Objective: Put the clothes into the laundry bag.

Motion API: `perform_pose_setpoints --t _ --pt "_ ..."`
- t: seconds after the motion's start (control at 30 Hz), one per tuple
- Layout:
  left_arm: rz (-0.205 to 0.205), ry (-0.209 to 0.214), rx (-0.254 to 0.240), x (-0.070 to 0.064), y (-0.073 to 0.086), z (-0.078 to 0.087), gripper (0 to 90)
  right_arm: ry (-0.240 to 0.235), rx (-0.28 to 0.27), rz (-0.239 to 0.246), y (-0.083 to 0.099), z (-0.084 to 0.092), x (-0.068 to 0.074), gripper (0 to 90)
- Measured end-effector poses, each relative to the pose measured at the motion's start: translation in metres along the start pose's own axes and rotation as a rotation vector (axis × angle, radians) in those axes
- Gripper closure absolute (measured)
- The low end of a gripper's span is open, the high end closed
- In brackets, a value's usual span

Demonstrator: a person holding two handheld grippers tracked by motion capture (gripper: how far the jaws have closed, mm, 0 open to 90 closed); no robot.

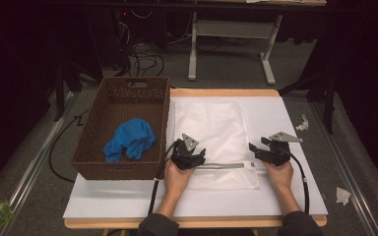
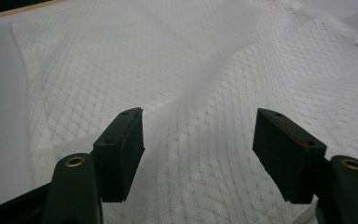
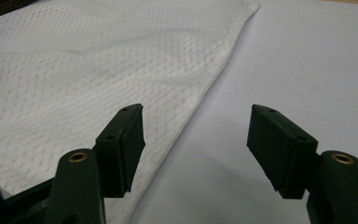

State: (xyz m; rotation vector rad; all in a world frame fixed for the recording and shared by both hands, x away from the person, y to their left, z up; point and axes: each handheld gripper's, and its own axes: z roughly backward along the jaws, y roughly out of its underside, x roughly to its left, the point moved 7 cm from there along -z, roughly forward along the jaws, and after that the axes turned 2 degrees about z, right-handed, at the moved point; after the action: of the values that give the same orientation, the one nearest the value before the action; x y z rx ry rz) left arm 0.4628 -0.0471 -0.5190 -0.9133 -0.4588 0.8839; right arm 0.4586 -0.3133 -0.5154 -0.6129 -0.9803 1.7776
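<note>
Since the mesh bag [image 1: 216, 142] lies flat mid-table, mouth at the near edge, the left gripper [image 1: 189, 156] and right gripper [image 1: 269, 151] flank that mouth; both gape, empty; basket [image 1: 123, 98] waits left.

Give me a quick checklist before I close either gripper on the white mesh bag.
1. Left gripper jaws apart: ok, they stand open with nothing pinched.
2. Left gripper lined up on the mesh bag: ok, mesh lies under and ahead of the gap between its jaws.
3. Right gripper jaws apart: ok, open and holding nothing.
4. Right gripper lined up on the bag's edge: ok, the edge runs into the gap; one jaw is over mesh, the other over the white board.
5. Bag lying flat: not ok, a raised fold runs across it in the left gripper view.
6. Zipper closed: cannot tell.
</note>
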Motion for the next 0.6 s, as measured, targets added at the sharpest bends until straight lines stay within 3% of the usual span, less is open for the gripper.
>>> perform_pose_setpoints --t 0.6 --pt "-0.002 -0.001 -0.005 0.0 -0.0002 0.0005 33.8 0.009 0.006 -0.002 0.0002 -0.0007 -0.0011 37.3"
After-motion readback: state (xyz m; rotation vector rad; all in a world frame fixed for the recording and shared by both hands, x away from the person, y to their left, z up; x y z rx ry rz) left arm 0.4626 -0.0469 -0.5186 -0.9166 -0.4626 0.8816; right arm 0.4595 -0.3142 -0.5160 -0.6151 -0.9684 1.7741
